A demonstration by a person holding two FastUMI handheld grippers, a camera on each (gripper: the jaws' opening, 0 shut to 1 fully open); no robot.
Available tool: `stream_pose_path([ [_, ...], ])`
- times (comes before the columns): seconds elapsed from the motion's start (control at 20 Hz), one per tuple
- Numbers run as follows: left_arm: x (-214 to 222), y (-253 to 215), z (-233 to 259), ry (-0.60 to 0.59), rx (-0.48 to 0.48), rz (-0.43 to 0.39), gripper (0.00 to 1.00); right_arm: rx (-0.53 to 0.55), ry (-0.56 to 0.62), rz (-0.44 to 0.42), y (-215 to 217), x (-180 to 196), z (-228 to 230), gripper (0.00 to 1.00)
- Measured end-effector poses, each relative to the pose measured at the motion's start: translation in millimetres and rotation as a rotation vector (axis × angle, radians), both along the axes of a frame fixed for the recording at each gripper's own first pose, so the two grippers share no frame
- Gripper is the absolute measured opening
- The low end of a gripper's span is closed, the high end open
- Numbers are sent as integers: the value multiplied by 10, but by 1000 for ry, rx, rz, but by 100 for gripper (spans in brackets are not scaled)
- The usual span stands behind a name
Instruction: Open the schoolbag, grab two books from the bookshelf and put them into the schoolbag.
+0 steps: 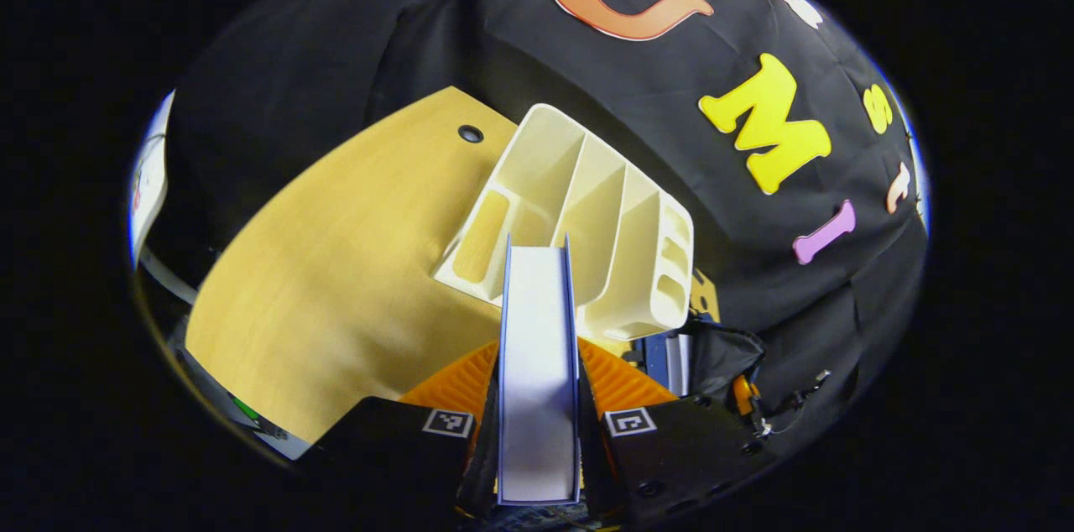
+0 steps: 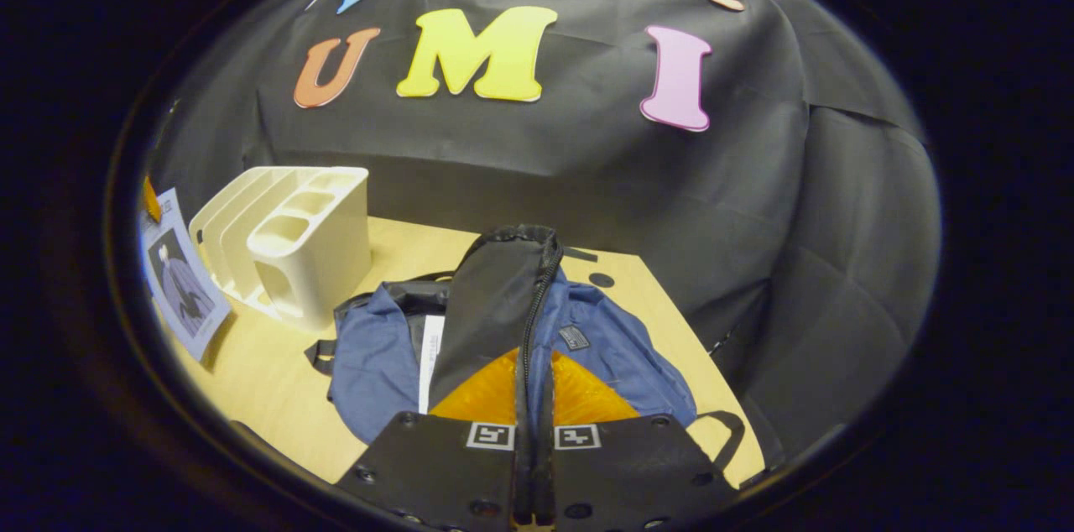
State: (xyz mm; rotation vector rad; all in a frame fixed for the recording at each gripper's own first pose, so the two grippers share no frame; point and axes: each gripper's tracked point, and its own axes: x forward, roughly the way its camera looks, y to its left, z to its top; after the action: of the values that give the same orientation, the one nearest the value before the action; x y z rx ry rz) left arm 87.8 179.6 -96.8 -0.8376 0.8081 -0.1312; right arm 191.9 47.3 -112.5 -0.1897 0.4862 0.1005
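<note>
A book (image 1: 537, 347) with a blue cover and white page edges stands upright between the fingers of my left gripper (image 1: 539, 352), which is shut on it in front of the cream bookshelf rack (image 1: 579, 213). The rack's slots look empty. In the right gripper view the blue schoolbag (image 2: 612, 347) lies on the wooden table (image 2: 277, 381). My right gripper (image 2: 534, 357) is shut on the bag's black zippered flap (image 2: 495, 297) and holds it up. A white book edge (image 2: 430, 360) shows inside the opening. The held book (image 2: 180, 284) appears at the far left beside the rack (image 2: 294, 238).
The table (image 1: 352, 263) has a small round hole (image 1: 470, 133) near its back edge. Black cloth walls close in behind and to the right. The bag's loose straps (image 2: 726, 431) lie near the table's right front edge.
</note>
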Motion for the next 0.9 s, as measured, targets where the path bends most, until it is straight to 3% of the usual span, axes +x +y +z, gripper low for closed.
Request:
stream_pose_path([
  [0.25, -114, -175, -190, -21, -159, 63, 42, 14, 9, -8, 27, -21, 44, 3],
  [0.9, 159, -1701, -97, -60, -403, -106, 43, 62, -48, 47, -97, -10, 450, 2],
])
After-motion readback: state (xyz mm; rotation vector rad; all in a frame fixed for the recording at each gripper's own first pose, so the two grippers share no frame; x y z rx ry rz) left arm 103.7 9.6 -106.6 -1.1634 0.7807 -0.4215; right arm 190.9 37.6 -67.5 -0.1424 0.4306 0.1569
